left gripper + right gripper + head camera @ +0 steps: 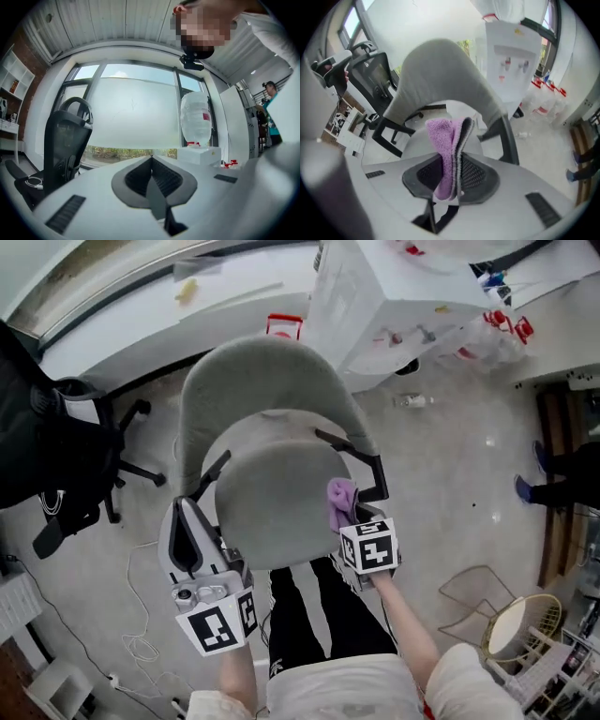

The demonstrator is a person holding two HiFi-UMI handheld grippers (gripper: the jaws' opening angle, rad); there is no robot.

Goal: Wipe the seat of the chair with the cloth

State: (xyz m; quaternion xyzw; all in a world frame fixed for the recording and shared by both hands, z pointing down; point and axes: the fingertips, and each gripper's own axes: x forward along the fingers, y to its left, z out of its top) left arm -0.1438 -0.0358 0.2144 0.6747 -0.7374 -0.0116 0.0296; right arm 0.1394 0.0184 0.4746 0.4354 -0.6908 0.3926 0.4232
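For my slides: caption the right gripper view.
Right claw clamps a purple cloth, facing the grey chair.

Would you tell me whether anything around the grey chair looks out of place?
What looks like a small clear bottle lies on its side on the floor near the white water dispenser, as if dropped.

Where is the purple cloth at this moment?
In the head view, the purple cloth is clamped in the right gripper, at the right front edge of the grey chair seat, beside the black armrest.
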